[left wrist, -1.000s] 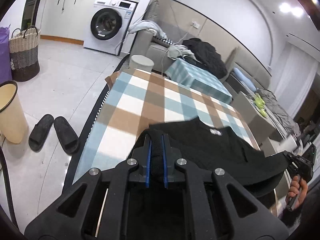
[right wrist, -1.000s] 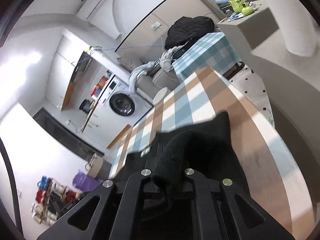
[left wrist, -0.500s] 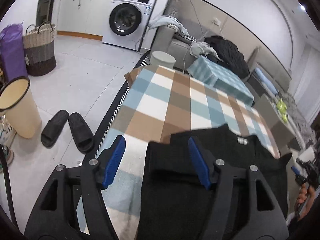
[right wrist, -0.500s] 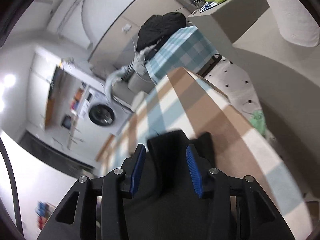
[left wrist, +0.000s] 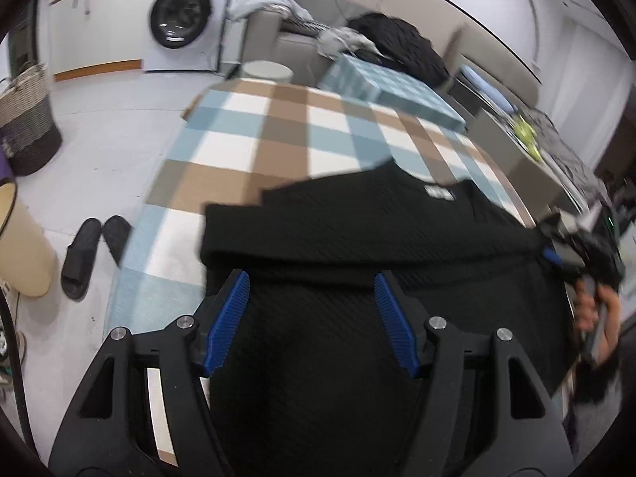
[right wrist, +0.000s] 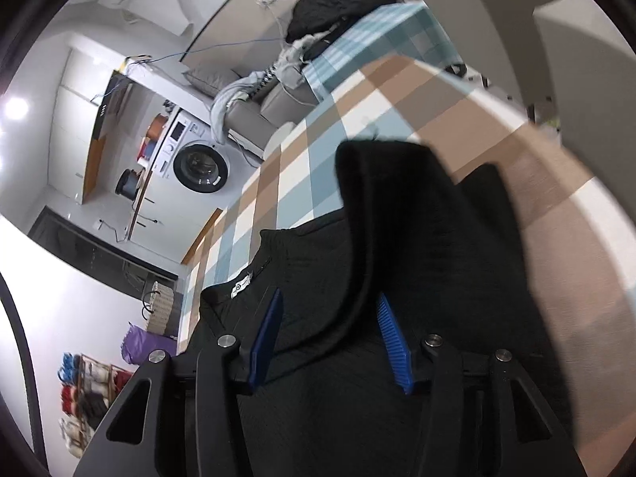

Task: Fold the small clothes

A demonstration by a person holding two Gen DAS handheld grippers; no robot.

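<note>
Both claws, left claw (left wrist: pixel 312 318) and right claw (right wrist: pixel 330 338), hang released over the top (left wrist: pixel 377 238); I'd regrip its near hem evenly before folding on the bench (left wrist: pixel 246 147).

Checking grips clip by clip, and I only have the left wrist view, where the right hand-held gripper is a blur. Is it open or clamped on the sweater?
Observer: Open. The right wrist view shows the right hand-held gripper with jaws apart over the black sweater.
Reviewer: Anything between its fingers?
Observer: Yes, a sleeve runs out from between them unpinched, its blurred end pointing toward the checked tablecloth.
</note>
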